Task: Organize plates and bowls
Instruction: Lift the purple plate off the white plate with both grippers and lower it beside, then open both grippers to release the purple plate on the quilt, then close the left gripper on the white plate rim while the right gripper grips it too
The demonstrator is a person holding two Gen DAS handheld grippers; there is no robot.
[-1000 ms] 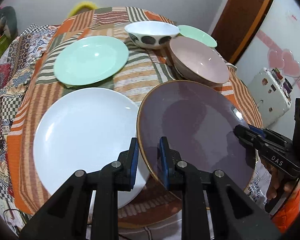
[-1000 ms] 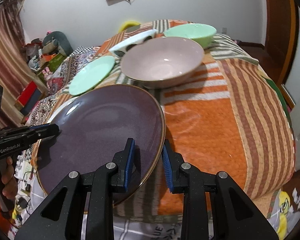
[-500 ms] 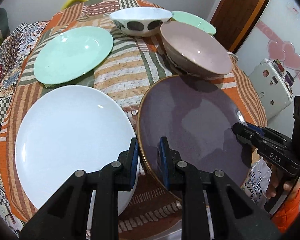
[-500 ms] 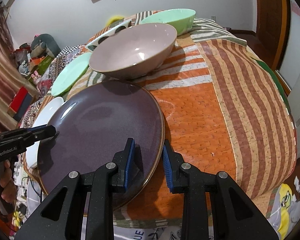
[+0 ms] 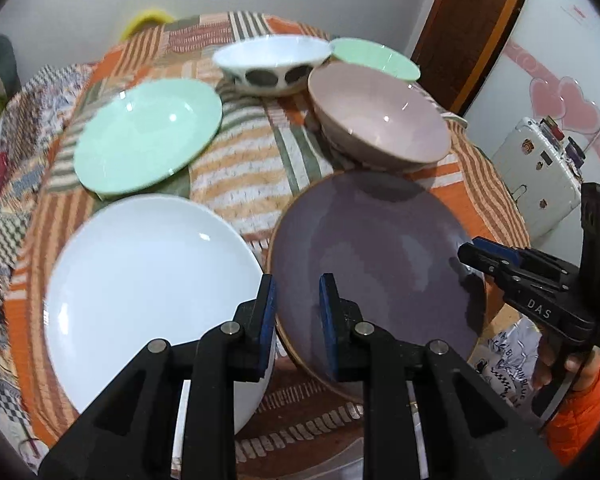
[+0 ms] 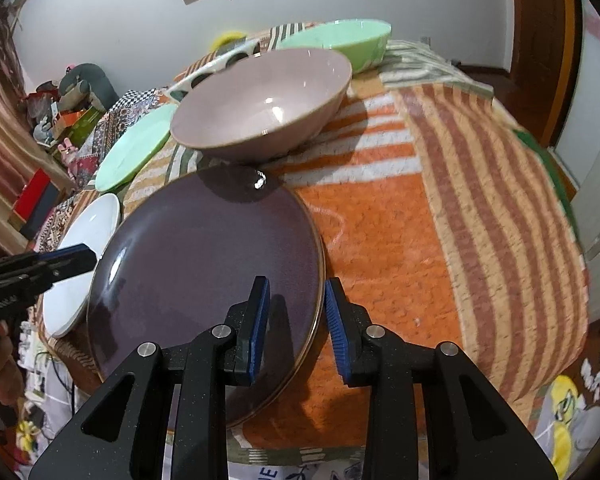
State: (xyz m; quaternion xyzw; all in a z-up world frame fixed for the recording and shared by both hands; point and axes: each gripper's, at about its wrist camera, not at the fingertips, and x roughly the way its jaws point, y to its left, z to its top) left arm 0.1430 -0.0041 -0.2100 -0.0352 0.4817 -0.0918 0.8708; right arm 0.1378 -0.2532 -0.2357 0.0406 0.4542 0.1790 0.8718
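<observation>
because the purple plate [image 5: 374, 264] is wide and heavy-looking, each gripper takes one side of it: the left gripper [image 5: 296, 320] has its blue pads set on either side of the near left rim, seemingly pinching it, and the right gripper [image 6: 294, 316] straddles the opposite rim, its jaws opening at this moment with the gold edge between them and a gap showing beside the outer pad. that easing suggests the plate is being set down or let go here, on the striped orange cloth [image 6: 400, 264] near the table's front edge, though whether it lies flat or hangs slightly tilted cannot be told.

just to its left lies the white plate [image 5: 148, 292], the likely stacking partner by size; the two rims are close, perhaps overlapping under the left finger. behind them sit the mint plate [image 5: 148, 136], the pink bowl [image 5: 380, 128] almost touching the purple plate's far edge, the dotted white bowl [image 5: 272, 64] and a mint bowl [image 6: 340, 42], so plates sit forward and bowls behind.

readable writing: "das" on the right gripper's body in the left view; printed letters on a bag [image 5: 508, 356] below, partly legible as "blue".
</observation>
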